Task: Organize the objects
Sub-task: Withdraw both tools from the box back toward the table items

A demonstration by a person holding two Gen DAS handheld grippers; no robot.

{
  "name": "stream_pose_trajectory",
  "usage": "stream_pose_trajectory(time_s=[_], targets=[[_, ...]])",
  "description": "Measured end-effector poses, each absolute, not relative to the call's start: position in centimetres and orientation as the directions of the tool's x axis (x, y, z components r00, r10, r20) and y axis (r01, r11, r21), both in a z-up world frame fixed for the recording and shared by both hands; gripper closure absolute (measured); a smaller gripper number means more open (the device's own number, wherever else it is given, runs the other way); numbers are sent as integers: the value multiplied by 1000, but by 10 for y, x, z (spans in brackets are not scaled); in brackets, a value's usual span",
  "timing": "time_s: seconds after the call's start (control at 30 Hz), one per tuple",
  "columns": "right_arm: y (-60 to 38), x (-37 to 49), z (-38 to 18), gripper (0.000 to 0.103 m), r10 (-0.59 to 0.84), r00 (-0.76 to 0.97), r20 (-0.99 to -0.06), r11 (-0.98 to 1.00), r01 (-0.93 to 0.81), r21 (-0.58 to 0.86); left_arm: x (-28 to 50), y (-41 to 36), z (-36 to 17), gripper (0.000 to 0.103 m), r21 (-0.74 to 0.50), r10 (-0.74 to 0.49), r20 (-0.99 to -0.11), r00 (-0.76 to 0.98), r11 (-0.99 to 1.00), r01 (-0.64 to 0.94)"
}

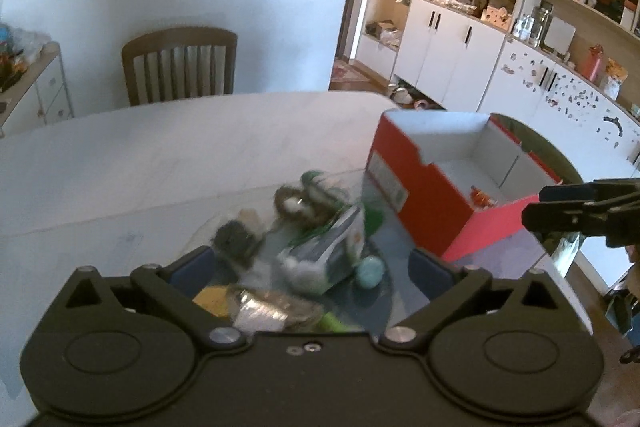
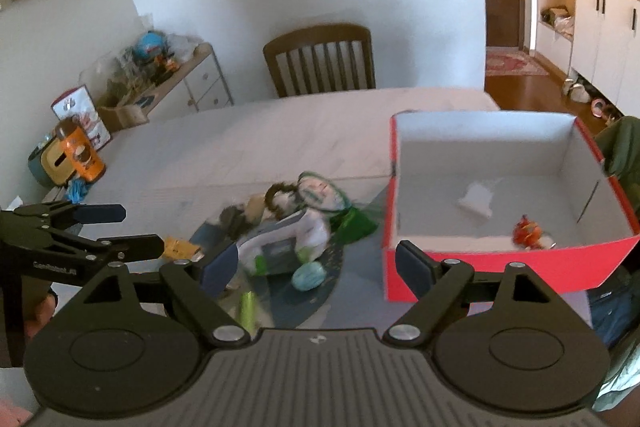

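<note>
A pile of small things lies on a dark round mat (image 2: 320, 291): a grey-white pouch (image 2: 280, 243), a teal egg-shaped object (image 2: 308, 275), a green tube (image 2: 248, 307), green fabric (image 2: 354, 223) and plush toys (image 2: 288, 195). To its right stands an open red box (image 2: 500, 263) holding a white item (image 2: 478, 201) and an orange toy (image 2: 528, 233). My right gripper (image 2: 316, 267) hovers open over the pile's near side, holding nothing. My left gripper (image 1: 312, 267) is open too, above the pouch (image 1: 320, 259) and the egg-shaped object (image 1: 370, 271). The box (image 1: 416, 183) sits to its right.
The pale table (image 2: 280, 131) stretches back to a wooden chair (image 2: 320, 59). An orange canister (image 2: 80, 155) and a tissue box (image 2: 52, 167) stand at its left edge. A cluttered sideboard (image 2: 168, 75) is at the back left and white cupboards (image 1: 452, 39) on the right.
</note>
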State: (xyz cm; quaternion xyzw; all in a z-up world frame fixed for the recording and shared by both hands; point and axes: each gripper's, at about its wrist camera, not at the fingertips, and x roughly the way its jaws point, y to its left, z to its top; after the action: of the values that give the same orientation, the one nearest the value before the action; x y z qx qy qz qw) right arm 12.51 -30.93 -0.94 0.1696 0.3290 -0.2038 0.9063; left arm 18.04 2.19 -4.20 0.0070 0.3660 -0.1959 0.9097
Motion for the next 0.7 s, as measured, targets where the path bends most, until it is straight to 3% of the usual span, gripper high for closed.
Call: stream_pose_trajectory(time_s=[0.2, 0.7], targets=[[-292, 147, -28, 17, -221, 665, -713, 870, 465, 164, 180, 41, -71, 1, -139, -338, -703, 626, 928, 345], [-268, 199, -86, 17, -125, 543, -831, 896, 421, 141, 181, 48, -125, 1, -28, -340, -723, 601, 884, 467]])
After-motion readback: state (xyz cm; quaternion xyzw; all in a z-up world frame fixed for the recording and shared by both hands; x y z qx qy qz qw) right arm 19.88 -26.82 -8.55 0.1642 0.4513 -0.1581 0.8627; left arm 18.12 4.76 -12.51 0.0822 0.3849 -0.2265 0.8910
